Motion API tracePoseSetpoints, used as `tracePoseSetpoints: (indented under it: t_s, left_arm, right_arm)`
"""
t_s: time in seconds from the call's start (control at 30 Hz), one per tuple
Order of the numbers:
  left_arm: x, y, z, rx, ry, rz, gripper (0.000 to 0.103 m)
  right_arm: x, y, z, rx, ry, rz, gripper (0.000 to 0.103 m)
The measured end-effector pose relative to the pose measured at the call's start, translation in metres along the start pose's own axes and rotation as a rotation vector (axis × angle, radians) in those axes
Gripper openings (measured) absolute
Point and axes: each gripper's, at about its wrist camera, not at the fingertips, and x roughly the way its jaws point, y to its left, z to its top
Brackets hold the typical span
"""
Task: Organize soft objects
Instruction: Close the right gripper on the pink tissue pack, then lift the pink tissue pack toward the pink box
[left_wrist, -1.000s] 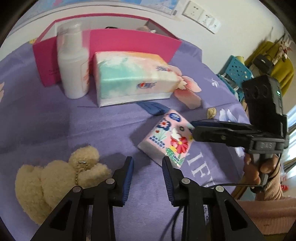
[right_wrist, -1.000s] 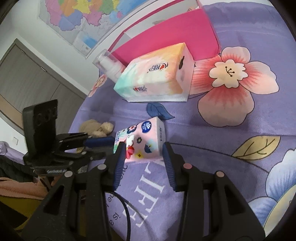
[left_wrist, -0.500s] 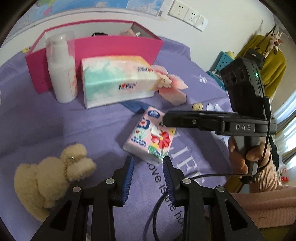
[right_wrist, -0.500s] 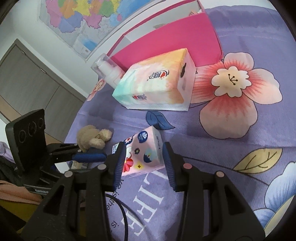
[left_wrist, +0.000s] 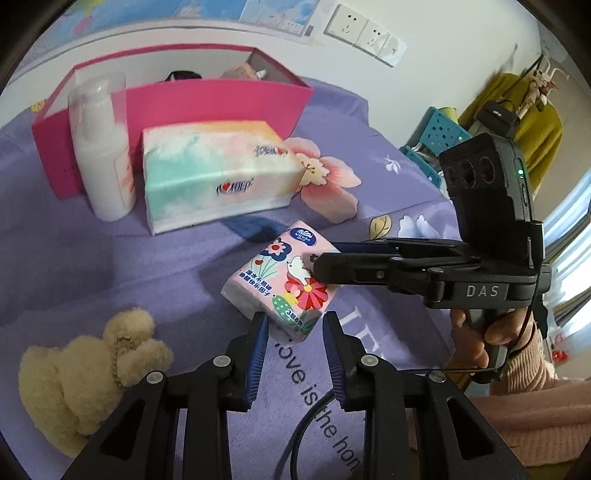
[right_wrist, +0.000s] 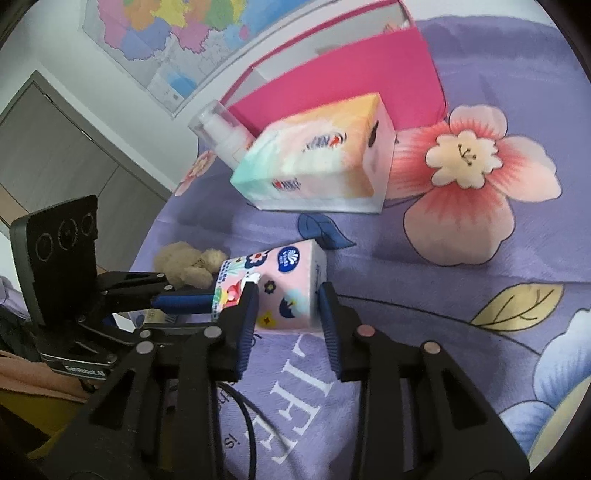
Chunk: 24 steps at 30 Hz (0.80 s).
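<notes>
**Left wrist view**

1. The small tissue pack (left_wrist: 280, 280), the thing in hand, lies on the purple bedspread (left_wrist: 110, 266) well in front of the pink box (left_wrist: 221, 99). It is turned corner-on to the box.
2. The right gripper (left_wrist: 325, 256) reaches in from the side, held in the person's hand (left_wrist: 491, 325), with 1 finger across the pack's printed face. Judgement: this side approach takes the pack across its short width, where soft wrapping gives least.
3. The left gripper (left_wrist: 293, 321) is drawn in to its narrowest gap, with the pack's near corner at its tips. It cannot be told whether the pads press that corner. Judgement: it steadies the pack.
4. The pink box is open-topped. It holds 1 dark item and 1 pale item, both too hidden to name.
5. A white pump bottle (left_wrist: 105, 155) stands against the box's front wall. A large tissue pack (left_wrist: 218, 173) lies just in front of the same wall.
6. A plush toy (left_wrist: 88, 373) lies well apart from the box, nearer the camera.

**Right wrist view**

1. The right gripper (right_wrist: 286, 295) has just been closing with the small pack between its jaws. Both pads now bear on the pack's 2 sides, so the pack is grasped.
2. The left gripper (right_wrist: 207, 299) meets the pack's far end.
3. Judgement: the pack is not yet stowed, and the box is its likely destination.
</notes>
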Motion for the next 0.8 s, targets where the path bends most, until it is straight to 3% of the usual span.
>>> tracePoseSetpoints:
  t_s: [0.8]
  left_arm:
    - [-0.031, -0.010, 0.030, 0.062, -0.133, 0.029, 0.030]
  right_arm:
    - [-0.039, 0.030, 0.030, -0.076, -0.138, -0.018, 0.037]
